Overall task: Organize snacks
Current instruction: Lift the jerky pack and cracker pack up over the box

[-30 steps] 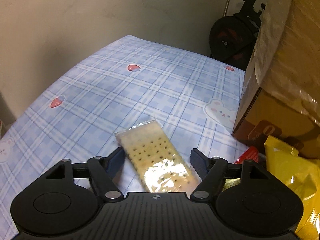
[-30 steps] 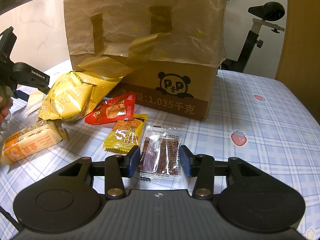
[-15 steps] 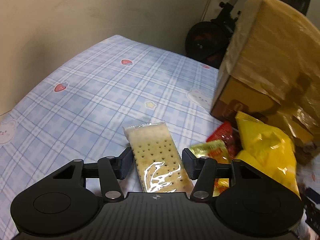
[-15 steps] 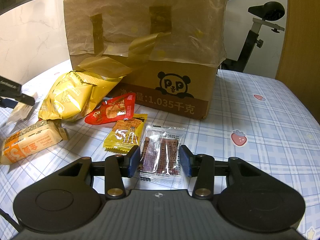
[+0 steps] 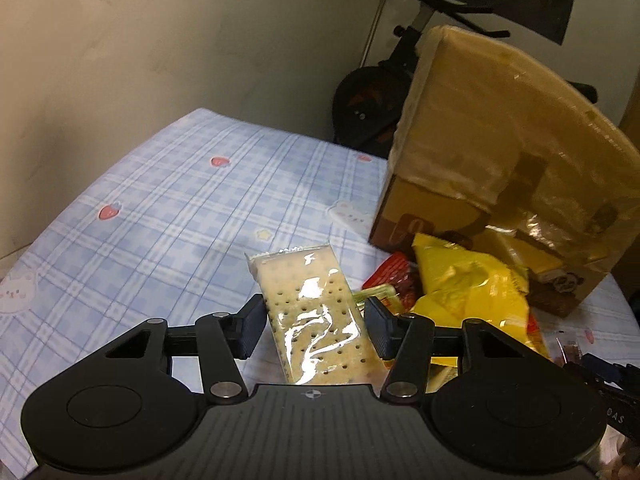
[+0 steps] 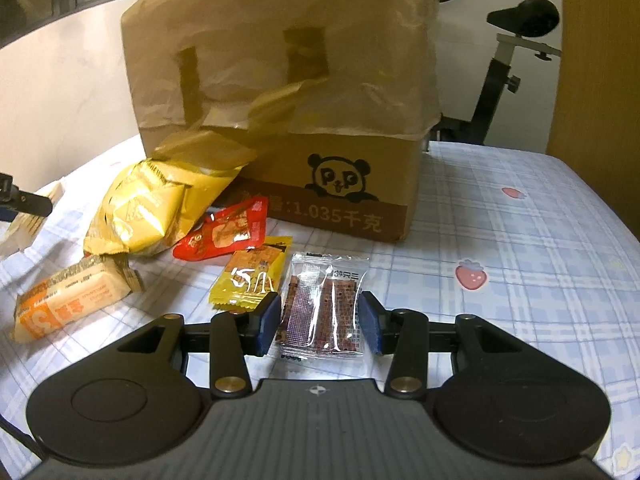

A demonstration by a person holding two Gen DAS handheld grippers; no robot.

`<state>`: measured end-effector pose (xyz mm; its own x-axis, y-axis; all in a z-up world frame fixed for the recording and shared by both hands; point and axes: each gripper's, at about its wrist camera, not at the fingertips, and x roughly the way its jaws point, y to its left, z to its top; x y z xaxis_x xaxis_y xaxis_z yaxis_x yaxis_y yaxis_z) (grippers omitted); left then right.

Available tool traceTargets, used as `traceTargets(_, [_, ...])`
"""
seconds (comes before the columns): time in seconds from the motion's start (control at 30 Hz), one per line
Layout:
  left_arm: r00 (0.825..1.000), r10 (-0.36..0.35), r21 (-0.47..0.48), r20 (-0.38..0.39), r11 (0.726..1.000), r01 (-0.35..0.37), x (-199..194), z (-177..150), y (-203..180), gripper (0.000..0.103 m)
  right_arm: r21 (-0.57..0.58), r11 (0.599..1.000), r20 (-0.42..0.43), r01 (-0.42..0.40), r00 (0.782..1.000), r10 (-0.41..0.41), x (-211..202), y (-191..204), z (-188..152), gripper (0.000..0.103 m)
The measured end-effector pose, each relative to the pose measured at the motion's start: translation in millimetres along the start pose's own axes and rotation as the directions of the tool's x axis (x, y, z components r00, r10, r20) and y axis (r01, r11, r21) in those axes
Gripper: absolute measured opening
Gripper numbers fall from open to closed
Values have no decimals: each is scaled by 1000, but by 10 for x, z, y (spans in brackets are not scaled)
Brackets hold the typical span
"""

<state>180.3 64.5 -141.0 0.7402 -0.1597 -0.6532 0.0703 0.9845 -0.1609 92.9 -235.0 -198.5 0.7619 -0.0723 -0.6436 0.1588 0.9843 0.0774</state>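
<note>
Big cardboard box (image 6: 280,92) on the table (image 6: 520,248), snacks piled in front. Left gripper (image 5: 316,322) clamped on cracker pack (image 5: 316,312), lifted off the table. Right gripper (image 6: 319,322) squeezing clear snack packet (image 6: 322,308), packet flat on the table.

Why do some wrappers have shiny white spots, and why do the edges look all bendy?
In the left wrist view, room light glares white off the clear cracker packet, and the cardboard box bulges from fisheye distortion. In the right wrist view, glare streaks the clear dark snack packet, and the dark corners come from the round lens.
</note>
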Motion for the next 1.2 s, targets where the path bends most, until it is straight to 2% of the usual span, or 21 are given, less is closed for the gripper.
traceTargets(0.3, [996,-72,48,59,996,69,-231,122,-162,56,48,999,56,-6,998,3,-273,-90,96,45])
traceTargets(0.5, [983,-134,97,129,988,122,-411,378,-308,56,21,1000,136,-18,991,15,-479,-67,351,45])
traceTargets(0.7, [959,-201,153,199,973,172,-564,745,-502,56,-11,999,261,-40,964,42,-714,-49,794,45])
traceTargets(0.87, [933,-261,189,248,958,217,-634,1067,-707,56,-51,996,358,-68,930,82,-883,3,1210,45])
traceTargets(1.03, [914,-303,239,270,941,241,-548,1407,-979,56,-88,992,392,-88,912,116,-835,53,1645,45])
traceTargets(1.1, [913,-310,247,265,937,247,-445,1546,-1091,56,-101,990,403,-97,906,130,-759,56,1807,45])
traceTargets(1.2, [911,-323,248,256,933,261,-251,1744,-1230,56,-113,988,390,-106,910,142,-571,78,2038,45])
